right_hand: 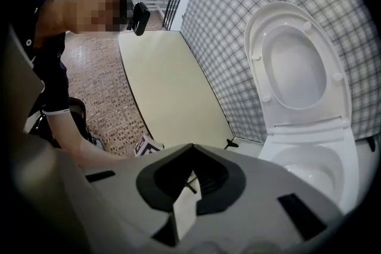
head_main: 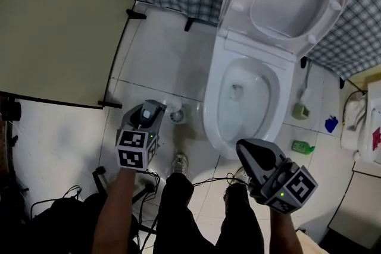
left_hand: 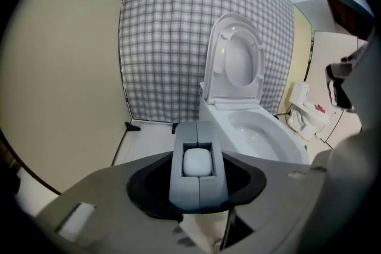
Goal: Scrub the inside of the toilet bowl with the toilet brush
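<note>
Head view: the toilet brush (head_main: pixel 171 107) is clamped in the left gripper (head_main: pixel 152 113), the right gripper (head_main: pixel 253 153) is closed empty, and the toilet bowl (head_main: pixel 211 109) is judged not yet scrubbed.

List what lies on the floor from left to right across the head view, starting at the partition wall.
partition wall → toilet brush in its holder → toilet bowl → bright green item → blue item

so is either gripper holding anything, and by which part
Not the toilet brush: it stands beside the left gripper. A white piece sits between its shut jaws; held or built in, unclear. Nothing seen in the right gripper.
</note>
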### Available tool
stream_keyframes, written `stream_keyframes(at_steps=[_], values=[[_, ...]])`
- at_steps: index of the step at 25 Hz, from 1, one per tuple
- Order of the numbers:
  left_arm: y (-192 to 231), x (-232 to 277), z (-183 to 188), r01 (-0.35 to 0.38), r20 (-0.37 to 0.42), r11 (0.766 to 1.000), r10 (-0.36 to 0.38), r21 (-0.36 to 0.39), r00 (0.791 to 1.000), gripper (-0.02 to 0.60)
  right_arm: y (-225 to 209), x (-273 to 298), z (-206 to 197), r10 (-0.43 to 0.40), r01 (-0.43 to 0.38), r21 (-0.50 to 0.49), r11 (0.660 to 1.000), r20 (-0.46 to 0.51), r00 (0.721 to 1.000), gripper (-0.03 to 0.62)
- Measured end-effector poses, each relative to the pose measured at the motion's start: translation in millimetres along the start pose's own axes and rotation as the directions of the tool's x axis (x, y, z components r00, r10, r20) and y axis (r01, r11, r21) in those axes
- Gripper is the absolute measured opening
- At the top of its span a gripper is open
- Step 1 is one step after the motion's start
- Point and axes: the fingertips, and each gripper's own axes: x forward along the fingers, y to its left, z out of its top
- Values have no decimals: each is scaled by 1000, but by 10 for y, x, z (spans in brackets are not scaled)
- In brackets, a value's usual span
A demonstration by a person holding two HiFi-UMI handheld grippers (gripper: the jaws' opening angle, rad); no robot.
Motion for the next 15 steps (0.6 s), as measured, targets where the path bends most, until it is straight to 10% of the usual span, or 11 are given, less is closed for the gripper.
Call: stream_keyframes(at_steps=[15], values=[[-109, 955, -1288, 0, -171, 1000, 3, 16, 985, 189, -145, 71, -335, -18, 18, 0, 1000, -95, 995, 2]])
